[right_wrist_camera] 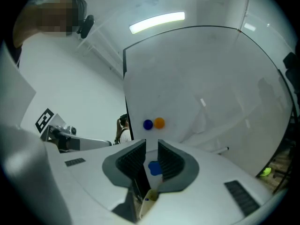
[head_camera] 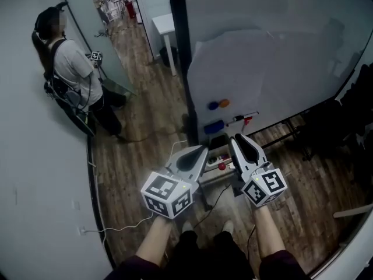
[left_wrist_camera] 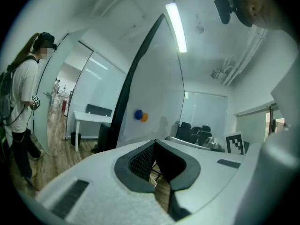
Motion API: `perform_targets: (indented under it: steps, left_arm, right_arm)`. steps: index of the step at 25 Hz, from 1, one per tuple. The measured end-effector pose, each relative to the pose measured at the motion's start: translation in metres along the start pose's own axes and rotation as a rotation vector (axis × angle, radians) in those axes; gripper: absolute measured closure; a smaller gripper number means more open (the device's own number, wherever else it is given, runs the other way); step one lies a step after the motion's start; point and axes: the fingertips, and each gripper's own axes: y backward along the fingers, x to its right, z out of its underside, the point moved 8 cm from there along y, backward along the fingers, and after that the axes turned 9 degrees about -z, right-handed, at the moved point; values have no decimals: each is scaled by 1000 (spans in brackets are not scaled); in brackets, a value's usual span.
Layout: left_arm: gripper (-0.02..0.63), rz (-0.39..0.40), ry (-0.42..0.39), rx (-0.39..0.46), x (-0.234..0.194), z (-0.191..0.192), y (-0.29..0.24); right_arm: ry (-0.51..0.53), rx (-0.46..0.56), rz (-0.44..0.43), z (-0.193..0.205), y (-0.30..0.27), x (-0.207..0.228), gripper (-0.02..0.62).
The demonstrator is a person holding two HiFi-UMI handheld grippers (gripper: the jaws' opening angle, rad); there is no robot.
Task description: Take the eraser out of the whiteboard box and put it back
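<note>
Whiteboard (head_camera: 280, 51): eraser (head_camera: 214, 126) beyond right gripper (head_camera: 238, 139)

Matt wood-plank floor (head_camera: 145, 127). The whiteboard (head_camera: 280, 57) is smooth, glossy white. The right gripper (right_wrist_camera: 151, 144) has a matt pale plastic shell and ribbed black fingers (right_wrist_camera: 131, 161).

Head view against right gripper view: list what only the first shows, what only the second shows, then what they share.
Head view only: a white table, the wearer's forearms and the right gripper seen from outside. Right gripper view only: the ceiling light and that gripper's own fingers standing apart with nothing gripped. Both: the whiteboard, its blue magnet and orange magnet, the blue eraser, the left gripper and the standing person.
</note>
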Motion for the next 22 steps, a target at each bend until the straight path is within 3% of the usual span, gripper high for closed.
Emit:
perform_targets:
  steps: [12, 22]
  left_arm:
    - [601, 97, -93, 133, 55, -61, 33]
    - [601, 129, -121, 166, 71, -72, 43]
  right_arm:
    - [52, 128, -39, -76, 45, -56, 585]
    - [88, 187, -27, -103, 61, -75, 592]
